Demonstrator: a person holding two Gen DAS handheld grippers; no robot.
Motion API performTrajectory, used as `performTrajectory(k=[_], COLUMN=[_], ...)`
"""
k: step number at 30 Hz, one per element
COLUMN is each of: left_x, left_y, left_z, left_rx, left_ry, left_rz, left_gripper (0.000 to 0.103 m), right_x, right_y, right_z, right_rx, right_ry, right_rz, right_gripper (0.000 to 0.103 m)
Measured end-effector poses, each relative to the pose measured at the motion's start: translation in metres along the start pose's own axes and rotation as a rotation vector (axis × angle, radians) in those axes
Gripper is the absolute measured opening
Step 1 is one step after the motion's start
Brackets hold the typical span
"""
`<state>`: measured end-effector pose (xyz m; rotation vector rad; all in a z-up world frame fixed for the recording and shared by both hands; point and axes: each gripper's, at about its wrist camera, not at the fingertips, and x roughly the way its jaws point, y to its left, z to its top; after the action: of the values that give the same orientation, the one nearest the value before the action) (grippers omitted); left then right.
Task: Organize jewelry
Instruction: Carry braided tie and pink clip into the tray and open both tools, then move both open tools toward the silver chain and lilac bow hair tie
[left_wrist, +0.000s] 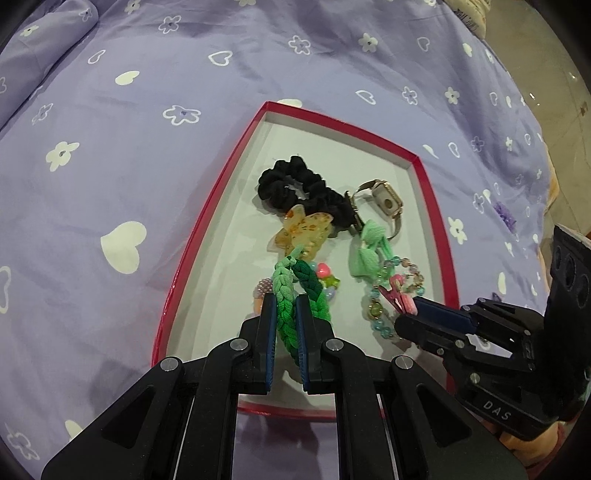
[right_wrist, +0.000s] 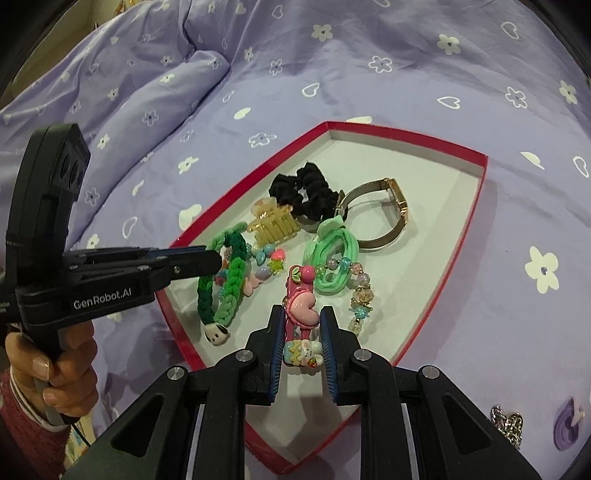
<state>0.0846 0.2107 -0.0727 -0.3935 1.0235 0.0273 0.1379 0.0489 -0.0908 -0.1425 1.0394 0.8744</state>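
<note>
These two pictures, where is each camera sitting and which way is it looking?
Left wrist: on the left gripper, looking forward and down into the red box; its fingers pinch the green braided band.
Right wrist: on the right gripper, looking down into the same box; its fingers flank the pink hair clip, and the person's left hand shows.
Shared: box, black scrunchie, watch, each other's gripper.
</note>
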Motion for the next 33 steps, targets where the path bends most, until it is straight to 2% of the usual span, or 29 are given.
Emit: performTrajectory(k=[15, 18, 21, 24, 30, 33], left_x=[0.007, 0.005, 0.003, 0.000, -0.013, -0.021], left_y=[0.000, 0.000, 0.000, -0.001, -0.004, -0.010], left_z=[0.001, 0.001, 0.000, 0.000, 0.000, 0.000], left_rx=[0.010, 0.010, 0.009, 0.008, 0.008, 0.017], left_ry=[0.009, 0.007, 0.006, 0.005, -0.015, -0.032], left_rz=[0.041, 0.040, 0.041, 0.044, 0.043, 0.039], left_gripper=[0.011, 0.011, 0.011, 0.012, 0.020, 0.020], right_x=[0.009, 0.008, 0.006, 0.004, -0.016, -0.033], right_y=[0.002, 0.001, 0.000, 0.000, -0.002, -0.004], right_z=[0.001, 0.001, 0.002, 0.001, -0.001, -0.002], right_rx=[-0.019, -0.012, -0.005, -0.002, 0.016, 0.025], right_ry=[0.025, 0.023, 0.018, 0.013, -0.025, -0.061], right_rz=[-0.001, 0.007, 0.021, 0.021, 0.027, 0.029], right_gripper=[0.021, 0.023, 0.030, 0.031, 0.031, 0.032])
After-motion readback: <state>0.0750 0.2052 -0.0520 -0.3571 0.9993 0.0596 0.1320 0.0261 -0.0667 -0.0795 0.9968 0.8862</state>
